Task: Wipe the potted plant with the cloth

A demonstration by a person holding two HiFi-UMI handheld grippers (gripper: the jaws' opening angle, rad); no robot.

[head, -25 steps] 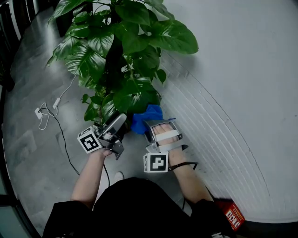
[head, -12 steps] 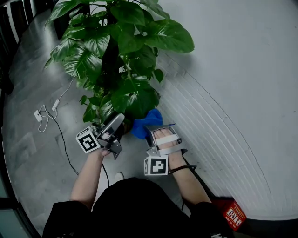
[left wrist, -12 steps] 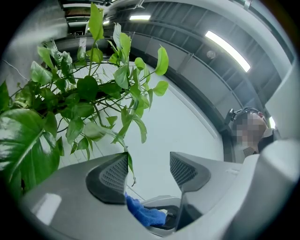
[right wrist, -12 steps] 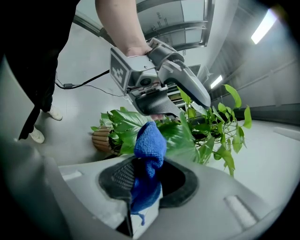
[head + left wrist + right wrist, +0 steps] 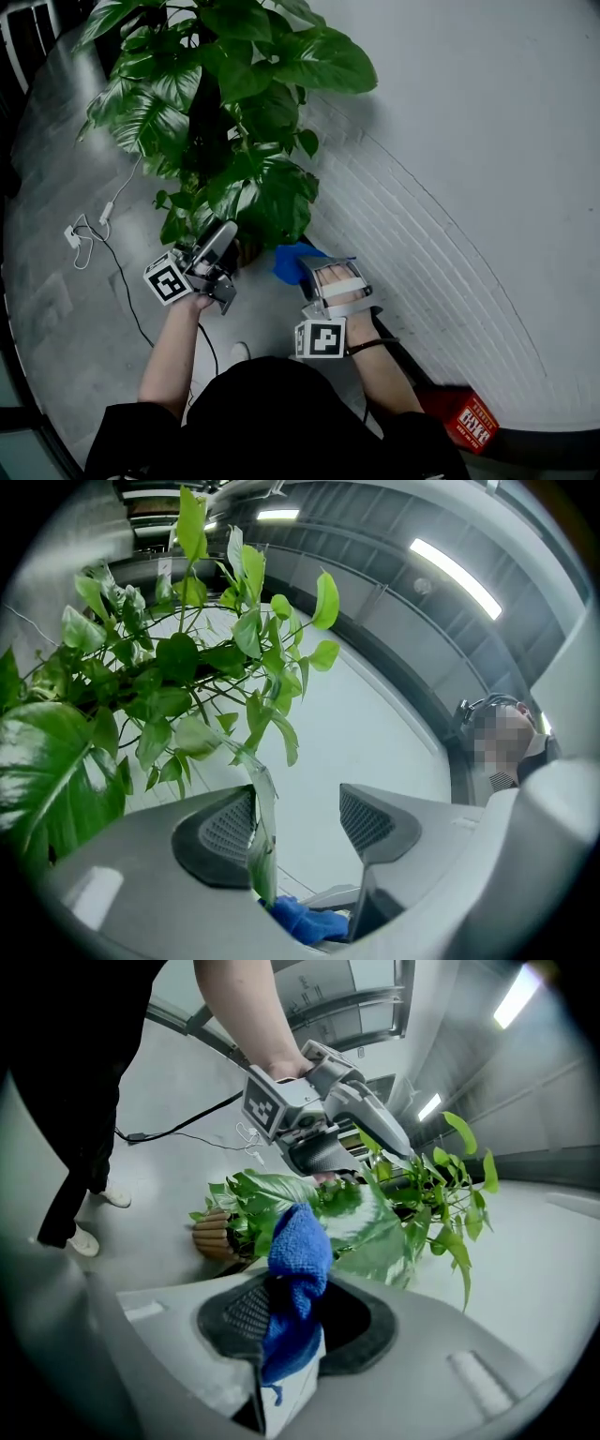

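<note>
The right gripper [image 5: 300,1324] is clamped on the bunched blue cloth [image 5: 298,1241], which sticks out past its tips. The left gripper [image 5: 295,822] has its jaws apart, and a narrow drooping leaf [image 5: 262,832] hangs between them against one pad, unpinched. The potted plant [image 5: 234,122] stands on the floor by the wall. Its low leaves lie just ahead and left of the cloth, so the wipe likely runs that way.
</note>
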